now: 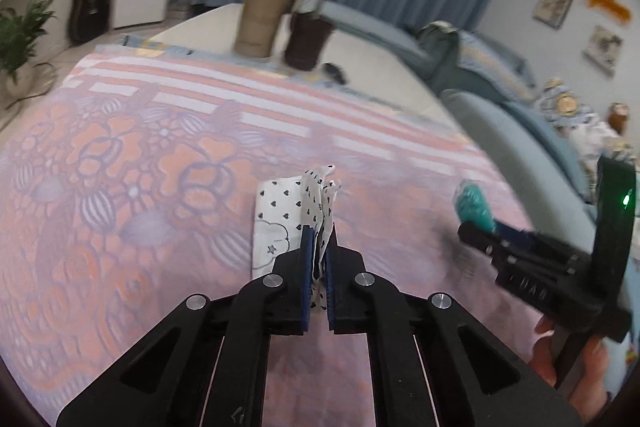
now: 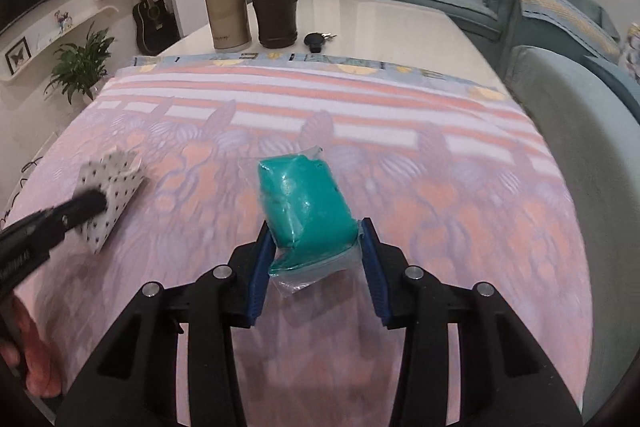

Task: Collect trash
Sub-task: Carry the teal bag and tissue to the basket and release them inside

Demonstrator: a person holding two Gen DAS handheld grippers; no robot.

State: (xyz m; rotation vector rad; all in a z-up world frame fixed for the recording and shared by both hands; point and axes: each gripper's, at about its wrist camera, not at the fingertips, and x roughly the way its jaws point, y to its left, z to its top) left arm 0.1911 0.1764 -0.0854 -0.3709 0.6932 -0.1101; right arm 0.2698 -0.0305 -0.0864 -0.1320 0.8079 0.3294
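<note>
Two pieces of trash are in your grip at once. Your left gripper (image 1: 318,239) has its jaws pinched tight on a white wrapper printed with little black hearts (image 1: 280,215); the crumpled top of that wrapper sticks up past the blue pads (image 1: 306,259) and the flat part hangs over the patterned cloth (image 1: 132,163) below. Your right gripper (image 2: 316,247) is clamped on a teal packet in clear plastic (image 2: 308,211), with the jaws pressing its two sides and a loose flap of clear film trailing back toward the camera. From the left camera you see the same teal packet at the tip of your right gripper, off to the right and well apart from the wrapper (blurred there). The pink and orange cloth covers the near part of a pale table (image 2: 384,23). At the far end of that table stand a tall tan flask (image 2: 225,3) and, just beside it, a dark pot (image 2: 277,21), with a black key fob (image 2: 314,41) near the pot.
</note>
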